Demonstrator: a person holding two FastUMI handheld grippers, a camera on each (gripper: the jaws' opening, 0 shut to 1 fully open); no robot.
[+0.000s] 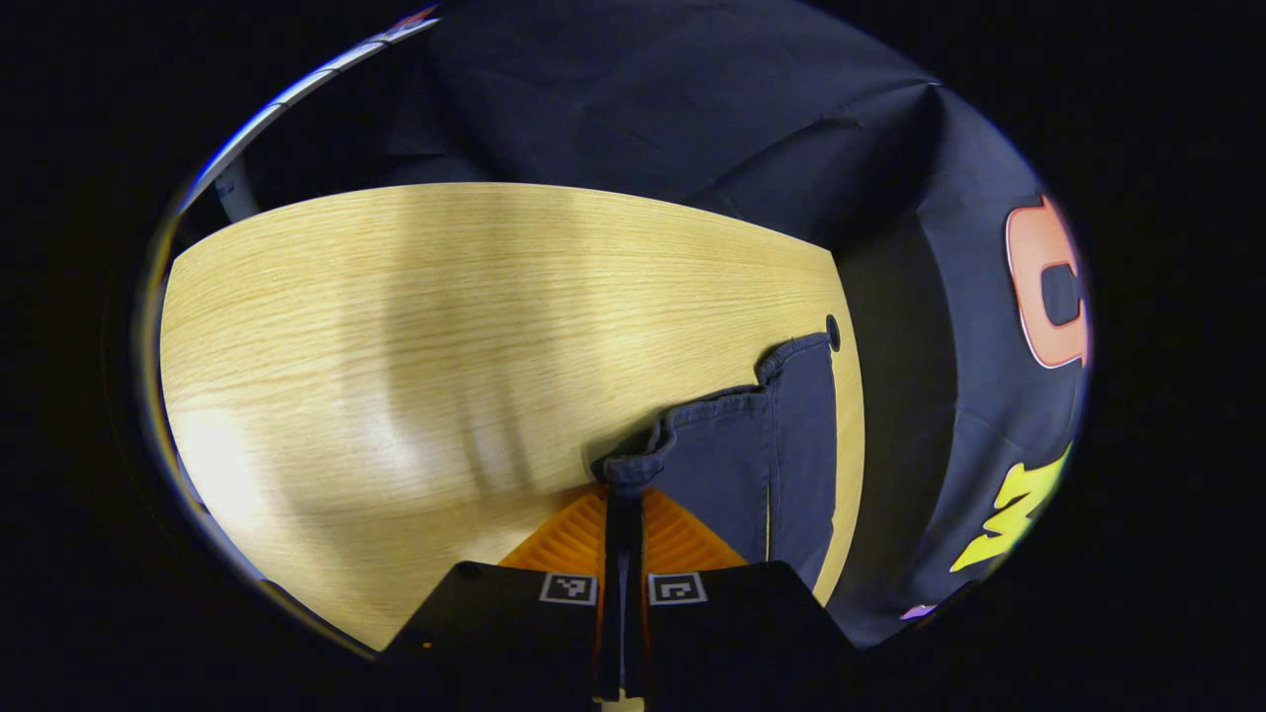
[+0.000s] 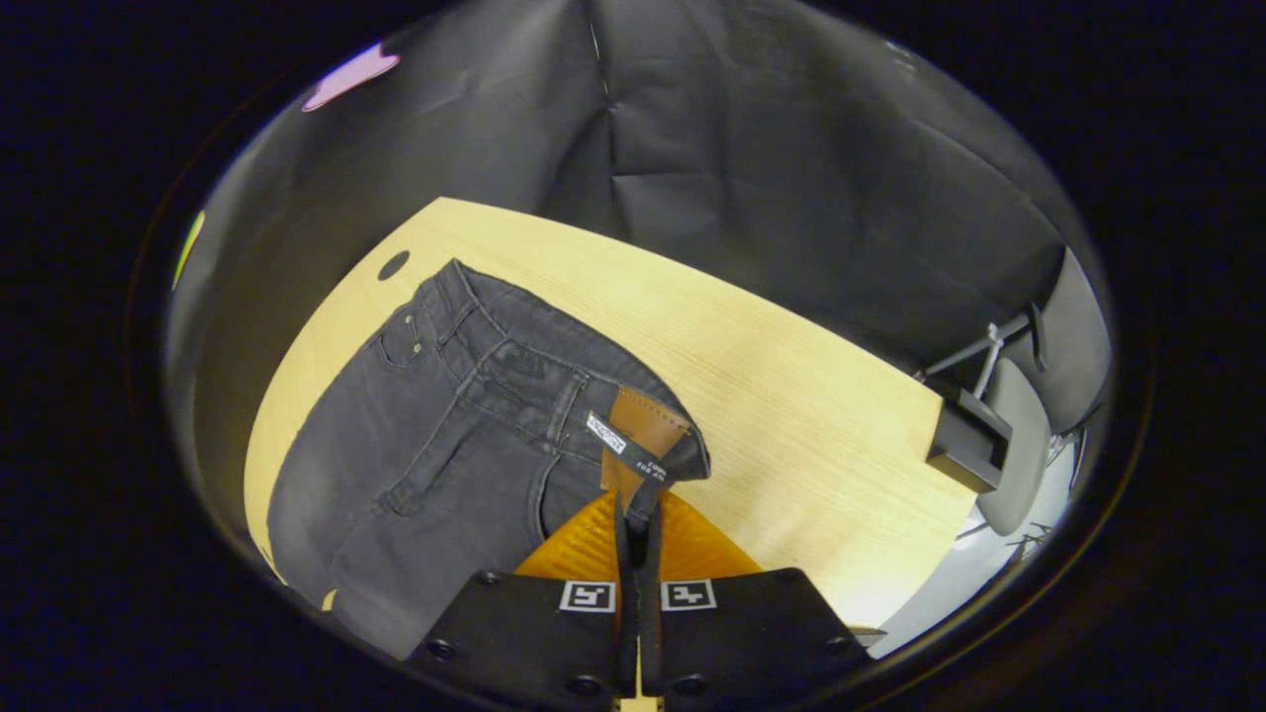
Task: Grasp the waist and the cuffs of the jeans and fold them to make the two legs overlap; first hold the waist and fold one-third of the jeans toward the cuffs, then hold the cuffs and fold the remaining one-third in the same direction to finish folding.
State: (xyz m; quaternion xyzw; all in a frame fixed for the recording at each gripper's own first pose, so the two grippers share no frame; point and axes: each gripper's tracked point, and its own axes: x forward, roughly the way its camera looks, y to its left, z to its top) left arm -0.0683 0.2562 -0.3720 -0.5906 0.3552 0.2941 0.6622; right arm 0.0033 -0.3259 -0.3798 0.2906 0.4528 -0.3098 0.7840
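On the bench (image 2: 791, 396), pale wood grain, bare over most of its top: room kept free alongside for the folds to land.

Jeans (image 2: 425, 435): dark denim, spread flat near one bench corner, waist end toward the right gripper, legs running off toward the lower left of the right gripper view. Laid out lengthwise, likely so that one leg can be carried over the other. Leg overlap not judged done; thirds not yet folded.

Cuff end (image 1: 762, 445): seen in the left gripper view as a dark panel lying near the bench edge, hem crumpled and drawn up toward the fingers.

Waistband (image 2: 554, 381): belt loops and pocket visible, band lifted slightly at the pinched corner.

Leather patch (image 2: 638, 430): brown, on the inner waistband, turned up to face the camera; white label tab beside it, not read.

Left gripper (image 1: 624, 504): closed narrow on the cuff hem, cloth pinched between both fingers. Held at the hem, probably to steer the far end in step with the waist.

Right gripper (image 2: 638, 514): closed narrow on the waistband at the patch, both fingers pressing on denim. Held at the band, probably as the stiffest and surest purchase.

Hole in the bench (image 2: 393, 264): small dark oval near the corner, just beyond the jeans, apart from them.
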